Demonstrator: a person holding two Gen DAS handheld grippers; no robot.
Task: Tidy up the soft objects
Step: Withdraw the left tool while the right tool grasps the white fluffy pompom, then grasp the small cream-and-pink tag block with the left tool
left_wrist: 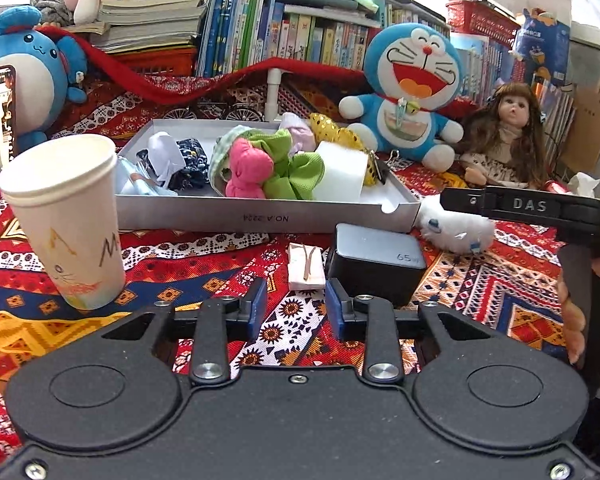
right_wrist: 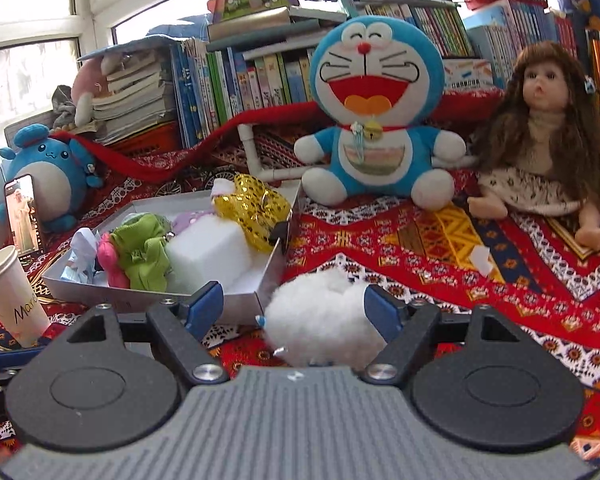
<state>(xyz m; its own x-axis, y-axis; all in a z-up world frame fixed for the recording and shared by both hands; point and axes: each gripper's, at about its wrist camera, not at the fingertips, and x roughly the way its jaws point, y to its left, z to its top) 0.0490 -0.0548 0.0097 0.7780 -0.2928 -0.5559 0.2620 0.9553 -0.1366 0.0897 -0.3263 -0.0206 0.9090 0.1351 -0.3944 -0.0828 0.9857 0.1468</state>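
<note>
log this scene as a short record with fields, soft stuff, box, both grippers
surface: patterned red cloth
box: shallow grey box, open top
in box: pink plush, green scrunchie, white sponge block, gold sequin fabric
outside box: white fluffy pom-pom, beside the box's corner
left gripper: open, empty, low over the cloth
right gripper: open, fingers either side of the pom-pom
nearby: paper cup, dark charger block

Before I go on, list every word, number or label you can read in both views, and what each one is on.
"DAS": on the right gripper body, seen from the left wrist view.
"65W": on the dark charger block.
"NO.A 2224", upside down and only roughly legible: on the grey tray front wall.
"Mar...", partly hidden: handwritten on the paper cup.
Book spines and blue package: print too small to read.
</note>
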